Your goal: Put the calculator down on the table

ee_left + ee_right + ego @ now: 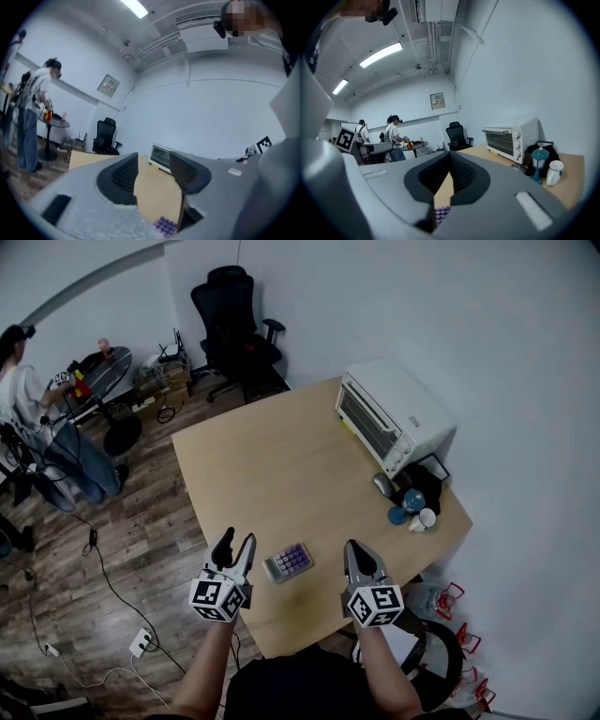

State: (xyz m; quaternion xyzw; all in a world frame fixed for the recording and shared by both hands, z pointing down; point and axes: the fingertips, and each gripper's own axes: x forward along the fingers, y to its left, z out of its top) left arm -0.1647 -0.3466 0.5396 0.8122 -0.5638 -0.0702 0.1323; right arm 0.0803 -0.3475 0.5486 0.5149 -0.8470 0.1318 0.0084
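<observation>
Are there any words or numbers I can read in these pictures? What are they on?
No text can be read anywhere.
calculator: key labels too small to read.
toaster oven: dial markings too small to read.
wall plaque: print too blurred to read.

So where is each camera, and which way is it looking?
Head view: on the person's head, looking down at the table and calculator; both arms, the left gripper and right gripper show.
Left gripper view: on the left gripper, looking across the table to the oven; its fingers show, apart.
Right gripper view: on the right gripper, facing the oven, lamp and mug; its fingers show, tips together.
Shared: all three see the calculator.
</observation>
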